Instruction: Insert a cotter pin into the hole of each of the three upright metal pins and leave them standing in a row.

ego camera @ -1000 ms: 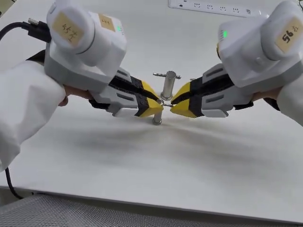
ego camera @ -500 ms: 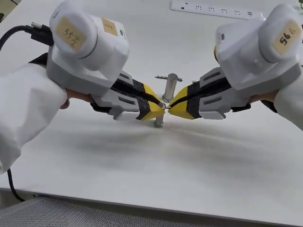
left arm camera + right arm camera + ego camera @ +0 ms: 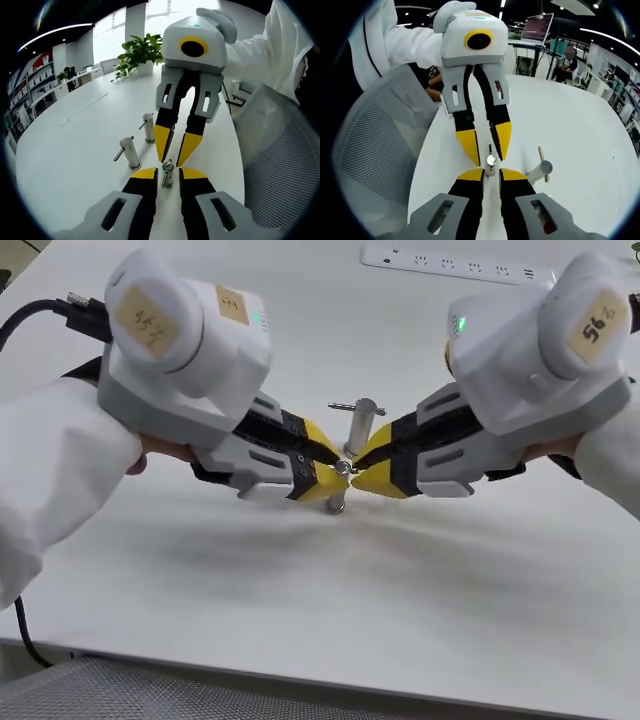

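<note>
Cotter pin [image 3: 490, 149] at the nearest metal pin [image 3: 167, 176]
Left hand-held gripper [image 3: 322, 480] and right hand-held gripper [image 3: 368, 474] flank it on the counter [image 3: 400, 590], jaws barely apart; grip I cannot tell. Push straight, metal pin steadied.

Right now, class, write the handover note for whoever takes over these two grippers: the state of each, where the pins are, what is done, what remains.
Left gripper: jaws closely flank the near upright pin; contact cannot be told.
Right gripper: opposite it, jaws around the same pin; grip unclear.
A thin cotter pin shows at that pin's head; whether it is through the hole is unclear.
Done: middle pin and far pin stand upright, each apparently with a cotter pin across.
Left: seat the third cotter pin, let go, leave all three standing in a row.
</note>
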Tool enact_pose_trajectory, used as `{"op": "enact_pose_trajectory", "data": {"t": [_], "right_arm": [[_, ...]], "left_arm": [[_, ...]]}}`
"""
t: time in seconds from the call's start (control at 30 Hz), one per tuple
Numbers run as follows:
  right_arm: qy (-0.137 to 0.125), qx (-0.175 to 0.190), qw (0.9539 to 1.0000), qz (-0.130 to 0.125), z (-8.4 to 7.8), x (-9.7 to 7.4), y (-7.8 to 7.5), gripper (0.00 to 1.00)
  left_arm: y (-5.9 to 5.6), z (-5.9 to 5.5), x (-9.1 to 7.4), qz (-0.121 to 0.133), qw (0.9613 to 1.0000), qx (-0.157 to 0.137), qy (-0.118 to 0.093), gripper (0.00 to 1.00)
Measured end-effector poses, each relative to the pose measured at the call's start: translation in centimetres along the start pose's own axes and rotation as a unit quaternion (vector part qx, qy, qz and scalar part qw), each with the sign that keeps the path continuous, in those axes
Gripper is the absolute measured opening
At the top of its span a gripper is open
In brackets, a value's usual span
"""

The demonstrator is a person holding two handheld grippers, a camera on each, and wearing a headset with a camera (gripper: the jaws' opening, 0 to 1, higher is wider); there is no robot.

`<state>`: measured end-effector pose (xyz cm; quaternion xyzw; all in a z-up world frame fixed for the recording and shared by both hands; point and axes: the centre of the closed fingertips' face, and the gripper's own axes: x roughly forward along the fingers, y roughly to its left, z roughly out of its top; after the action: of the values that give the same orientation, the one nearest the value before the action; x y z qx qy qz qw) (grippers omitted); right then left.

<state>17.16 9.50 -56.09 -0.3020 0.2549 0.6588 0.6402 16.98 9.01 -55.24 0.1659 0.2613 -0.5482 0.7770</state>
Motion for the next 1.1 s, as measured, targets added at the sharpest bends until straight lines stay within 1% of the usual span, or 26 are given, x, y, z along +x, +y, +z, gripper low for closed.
{"op": "enact_pose_trajectory", "data": {"t": [0.07, 0.13, 0.17, 0.2, 0.23, 0.3, 0.33, 0.37, 0.4, 0.43, 0.47, 0.5, 0.53, 0.57, 0.67, 0.7, 0.77, 0.87, 0.9, 1.0, 1.1], "right_arm": [[-0.002, 0.004, 1.0000, -0.001, 0.0, 0.0, 0.0, 0.06], [-0.005, 0.010, 0.9999, -0.003, 0.0, 0.1, -0.1, 0.06], [-0.006, 0.013, 0.9999, -0.004, 0.1, 0.2, -0.2, 0.06], [-0.008, 0.016, 0.9998, -0.003, 0.2, 0.3, -0.2, 0.06], [-0.009, 0.017, 0.9998, -0.003, 0.2, 0.4, -0.2, 0.06], [-0.009, 0.016, 0.9998, -0.002, 0.4, 0.6, 0.0, 0.06], [-0.009, 0.016, 0.9998, -0.001, 0.4, 0.7, 0.1, 0.06], [-0.009, 0.017, 0.9998, 0.000, 0.4, 0.8, 0.1, 0.06], [-0.009, 0.018, 0.9998, 0.001, 0.4, 0.9, 0.1, 0.06], [-0.009, 0.017, 0.9998, 0.001, 0.4, 1.0, 0.1, 0.05], [-0.009, 0.017, 0.9998, 0.001, 0.4, 1.0, 0.1, 0.05], [-0.009, 0.017, 0.9998, 0.001, 0.4, 1.1, 0.1, 0.05], [-0.009, 0.018, 0.9998, 0.001, 0.5, 1.2, 0.1, 0.05], [-0.009, 0.018, 0.9998, 0.001, 0.5, 1.2, 0.1, 0.05], [-0.008, 0.020, 0.9998, 0.002, 0.5, 1.4, -0.1, 0.04], [-0.008, 0.021, 0.9998, 0.001, 0.5, 1.5, -0.1, 0.05], [-0.008, 0.022, 0.9997, 0.002, 0.4, 1.7, -0.1, 0.05], [-0.008, 0.021, 0.9997, 0.002, 0.5, 1.7, 0.0, 0.04], [-0.007, 0.028, 0.9996, 0.000, 0.5, 1.7, 0.0, 0.04], [-0.007, 0.029, 0.9996, 0.003, 0.4, 1.6, 0.1, 0.04], [-0.009, 0.027, 0.9996, -0.003, 0.5, 1.4, 0.1, 0.04]], "left_arm": [[0.3, -0.2, -0.4, 0.010, 1.0000, 0.001, -0.002, 0.26], [0.4, -0.4, -0.8, 0.014, 0.9998, -0.007, -0.009, 0.37], [0.4, -0.4, -1.0, 0.014, 0.9998, -0.010, -0.014, 0.40], [0.4, -0.2, -1.3, 0.013, 0.9994, -0.018, -0.026, 0.42], [0.3, -0.2, -1.5, 0.013, 0.9991, -0.025, -0.033, 0.45], [0.3, -0.3, -1.8, 0.016, 0.9988, -0.028, -0.037, 0.49], [0.2, -0.3, -2.0, 0.020, 0.9986, -0.029, -0.039, 0.53], [0.3, -0.4, -2.1, 0.026, 0.9982, -0.033, -0.042, 0.57], [0.7, -0.4, -2.3, 0.038, 0.9971, -0.043, -0.050, 0.63], [0.7, -0.4, -2.4, 0.040, 0.9966, -0.047, -0.054, 0.70], [0.6, -0.6, -2.6, 0.038, 0.9965, -0.050, -0.054, 0.75], [0.6, -0.6, -2.6, 0.037, 0.9967, -0.049, -0.053, 0.77], [0.3, -0.7, -2.8, 0.033, 0.9966, -0.053, -0.053, 0.77], [0.3, -0.7, -2.8, 0.033, 0.9965, -0.054, -0.053, 0.77], [0.2, -0.6, -2.9, 0.044, 0.9955, -0.059, -0.059, 0.82], [0.4, -0.7, -2.9, 0.051, 0.9949, -0.064, -0.061, 0.87], [0.3, -0.8, -2.7, 0.053, 0.9951, -0.060, -0.058, 0.98], [0.0, -1.1, -2.6, 0.046, 0.9953, -0.066, -0.054, 0.99], [-0.1, -1.1, -2.5, 0.047, 0.9953, -0.066, -0.053, 0.99], [-0.1, -1.1, -2.4, 0.050, 0.9949, -0.070, -0.052, 0.99], [-0.3, -1.1, -2.2, 0.047, 0.9952, -0.069, -0.050, 0.99]]}}
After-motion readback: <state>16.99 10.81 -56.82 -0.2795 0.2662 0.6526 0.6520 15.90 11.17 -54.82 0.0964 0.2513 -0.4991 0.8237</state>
